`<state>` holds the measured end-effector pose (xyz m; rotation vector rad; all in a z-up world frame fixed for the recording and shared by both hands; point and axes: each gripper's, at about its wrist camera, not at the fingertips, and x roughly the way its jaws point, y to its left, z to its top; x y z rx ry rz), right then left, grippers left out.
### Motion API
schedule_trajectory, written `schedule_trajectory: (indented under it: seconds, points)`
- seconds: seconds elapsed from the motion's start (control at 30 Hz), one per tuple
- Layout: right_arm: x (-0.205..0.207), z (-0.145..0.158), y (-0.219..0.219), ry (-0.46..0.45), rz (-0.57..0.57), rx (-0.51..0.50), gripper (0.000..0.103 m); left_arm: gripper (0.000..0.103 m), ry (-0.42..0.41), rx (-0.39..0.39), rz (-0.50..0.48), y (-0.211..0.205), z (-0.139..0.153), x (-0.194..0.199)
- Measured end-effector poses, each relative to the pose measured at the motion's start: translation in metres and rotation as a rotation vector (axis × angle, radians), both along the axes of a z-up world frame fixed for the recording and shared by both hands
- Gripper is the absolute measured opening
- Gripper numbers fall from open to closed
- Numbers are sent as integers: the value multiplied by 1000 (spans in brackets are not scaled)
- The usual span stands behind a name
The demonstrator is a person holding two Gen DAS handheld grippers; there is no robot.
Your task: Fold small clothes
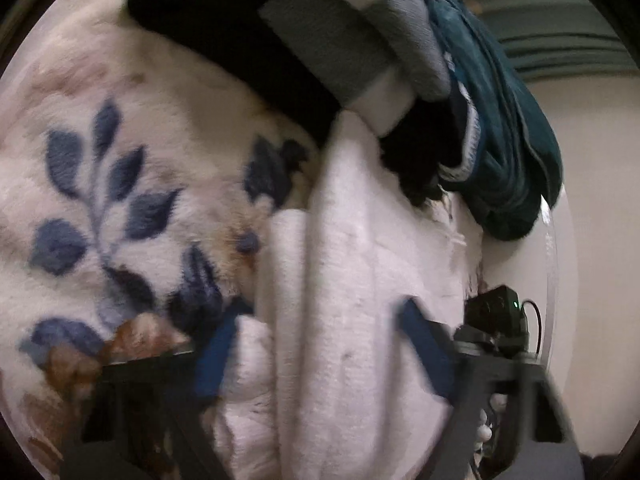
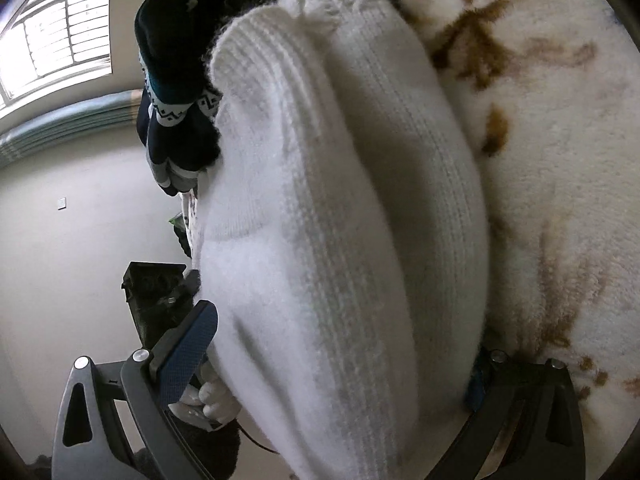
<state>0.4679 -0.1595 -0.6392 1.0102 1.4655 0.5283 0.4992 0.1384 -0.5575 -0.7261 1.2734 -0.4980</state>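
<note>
Left wrist view: left gripper (image 1: 316, 344) spread wide, blue pads either side of the white knit garment (image 1: 352, 280), gripping nothing; garment bunched on the floral fleece blanket (image 1: 100, 168), dark folded clothes (image 1: 224, 28) and a teal piece (image 1: 504, 128) stacked at the far end. Right wrist view: right gripper (image 2: 340, 364) also splayed around the thick white roll (image 2: 320, 208), far pad buried. Risk: thick, fluffy knit slipping or snagging blanket pile on closing, undoing the fold.

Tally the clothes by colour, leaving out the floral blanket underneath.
White: 1, the white knit sweater
Black: 1, the black garment
Grey and white striped: 1, the striped garment
Teal: 1, the teal garment
Total: 4
</note>
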Motion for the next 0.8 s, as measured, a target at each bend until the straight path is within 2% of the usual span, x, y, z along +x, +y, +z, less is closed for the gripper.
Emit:
schedule_trajectory:
  seconds: [0.03,0.07,0.13,0.23,0.47,0.8]
  points:
    - [0,0,-2,-1,4,-14,92,48,-6,0,-9,-2,1,0]
    - [-1,0,0,-4,7,-31,86,46,-13,-11,-13,-3,1,-1]
    - [-3,-2,4,-2,9,-57,61,35,-20,-30,0,-1,0,-1]
    - [-5,2,5,-12,-18,-70,46,31,-34,-25,3,-1,2,-4]
    - [-24,32,6,-83,-68,-119,39,27,-110,20,-35,-5,39,-19]
    - [-31,102,17,-195,-109,-117,38,26,-185,-11,-18,9,103,-36]
